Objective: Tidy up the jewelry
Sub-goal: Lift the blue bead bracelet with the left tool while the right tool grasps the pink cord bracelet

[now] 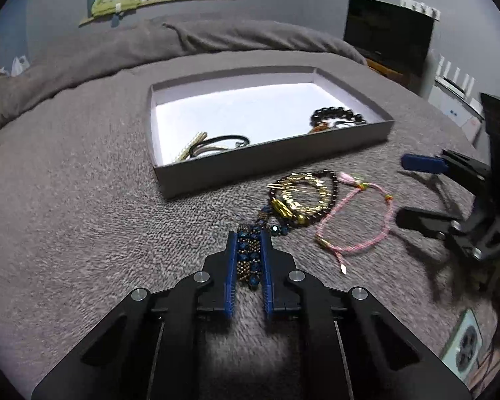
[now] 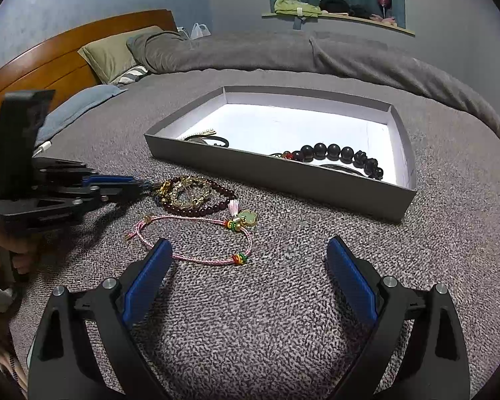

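Bed (image 2: 283,316), grey textured cover, fills both views; bare cover lies wide at lower centre and right of the right wrist view. Headboard (image 2: 50,60) and pillow (image 2: 116,53), upper left, show in that view only; a dark screen (image 1: 388,33), upper right, shows in the left wrist view only. Box (image 2: 283,176), grey, shallow, open, white floor, sits mid-frame; its near wall stands just beyond the loose jewelry. Inside: black bead bracelet (image 2: 343,155) at the right end, dark hair ties (image 1: 221,143) at the left end. Left gripper (image 1: 249,233), fingers pressed onto a blue-and-bronze beaded band (image 1: 249,256), low on the cover, bottom centre of its own view; from the right wrist view it enters at left, tip at the pile. Right gripper (image 2: 250,250), fingers spread wide, holding nothing, above the cover. Pile beside the box: maroon bead strand (image 2: 196,208) tangled with gold chain (image 1: 300,196). Pink cord bracelet (image 2: 196,236), its green clover charm (image 2: 248,218) clear in the right wrist view only, lies nearest the right gripper's left finger.
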